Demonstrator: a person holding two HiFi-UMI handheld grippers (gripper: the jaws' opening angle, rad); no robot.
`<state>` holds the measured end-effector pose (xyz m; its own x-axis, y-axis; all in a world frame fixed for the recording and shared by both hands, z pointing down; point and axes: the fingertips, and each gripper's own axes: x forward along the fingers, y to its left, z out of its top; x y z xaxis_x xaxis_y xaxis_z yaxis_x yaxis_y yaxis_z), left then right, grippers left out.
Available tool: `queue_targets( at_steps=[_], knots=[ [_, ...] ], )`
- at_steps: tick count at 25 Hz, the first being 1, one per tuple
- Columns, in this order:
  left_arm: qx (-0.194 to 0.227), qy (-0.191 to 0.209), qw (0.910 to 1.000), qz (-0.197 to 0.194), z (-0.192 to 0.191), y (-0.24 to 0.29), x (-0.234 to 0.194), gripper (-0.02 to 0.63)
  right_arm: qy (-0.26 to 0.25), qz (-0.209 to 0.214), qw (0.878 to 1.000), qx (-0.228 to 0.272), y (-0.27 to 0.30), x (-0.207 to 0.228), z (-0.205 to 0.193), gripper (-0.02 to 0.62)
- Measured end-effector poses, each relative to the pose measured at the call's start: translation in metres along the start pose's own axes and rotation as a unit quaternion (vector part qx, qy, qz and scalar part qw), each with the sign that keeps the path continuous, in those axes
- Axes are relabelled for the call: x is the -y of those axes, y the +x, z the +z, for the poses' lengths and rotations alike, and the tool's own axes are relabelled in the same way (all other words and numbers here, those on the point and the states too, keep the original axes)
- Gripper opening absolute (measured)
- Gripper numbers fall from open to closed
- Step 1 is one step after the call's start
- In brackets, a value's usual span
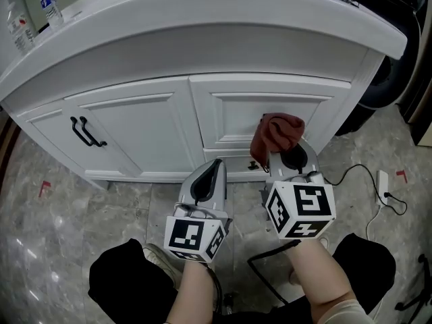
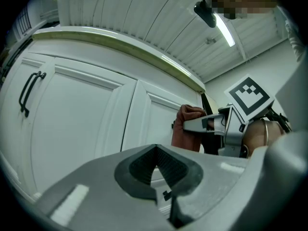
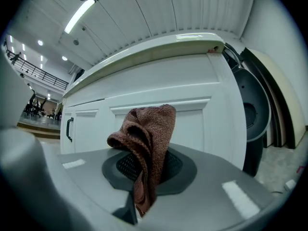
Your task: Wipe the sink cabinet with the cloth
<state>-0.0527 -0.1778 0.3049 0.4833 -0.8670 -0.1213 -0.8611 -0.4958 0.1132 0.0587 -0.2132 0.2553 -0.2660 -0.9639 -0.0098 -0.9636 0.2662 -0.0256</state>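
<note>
We log: brown cloth (image 1: 278,131), bunched at twelve o'clock of the right gripper (image 1: 289,159), whose jaws clench its tail, near the right door (image 1: 270,109) of the sink cabinet (image 1: 135,130). The left gripper (image 1: 214,169) is closed, empty. Risk, we judge: wiping drag tugs the cloth free.

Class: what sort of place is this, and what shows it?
Probably a showroom or large hall: the white sink cabinet stands on grey marbled floor tiles, and a high strip-lit ceiling and railed balcony show beyond.

Grey marbled floor tiles (image 1: 61,208) spread beneath the fingers (image 1: 208,179), a white adapter (image 1: 383,183) to their right. Overhead, a strip light (image 2: 225,30) on ribbed white ceiling (image 2: 144,8).
</note>
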Motion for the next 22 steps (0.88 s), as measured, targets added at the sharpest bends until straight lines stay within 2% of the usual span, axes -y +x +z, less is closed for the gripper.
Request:
queue_targets(
  at_steps=[6,14,22],
  knots=[
    [-0.010,0.001,0.9999,-0.005,-0.011,0.004,0.005,0.000,0.017,-0.025,1.000,-0.002,0.002,0.033,0.001,0.075],
    [-0.017,-0.003,0.9998,-0.006,-0.018,0.011,0.006,0.000,0.012,-0.024,1.000,-0.007,0.009,0.044,-0.002,0.077],
    [-0.019,-0.003,0.9994,-0.028,-0.024,0.024,0.027,0.000,0.004,-0.064,0.998,-0.012,-0.009,0.089,0.002,0.077]
  ],
)
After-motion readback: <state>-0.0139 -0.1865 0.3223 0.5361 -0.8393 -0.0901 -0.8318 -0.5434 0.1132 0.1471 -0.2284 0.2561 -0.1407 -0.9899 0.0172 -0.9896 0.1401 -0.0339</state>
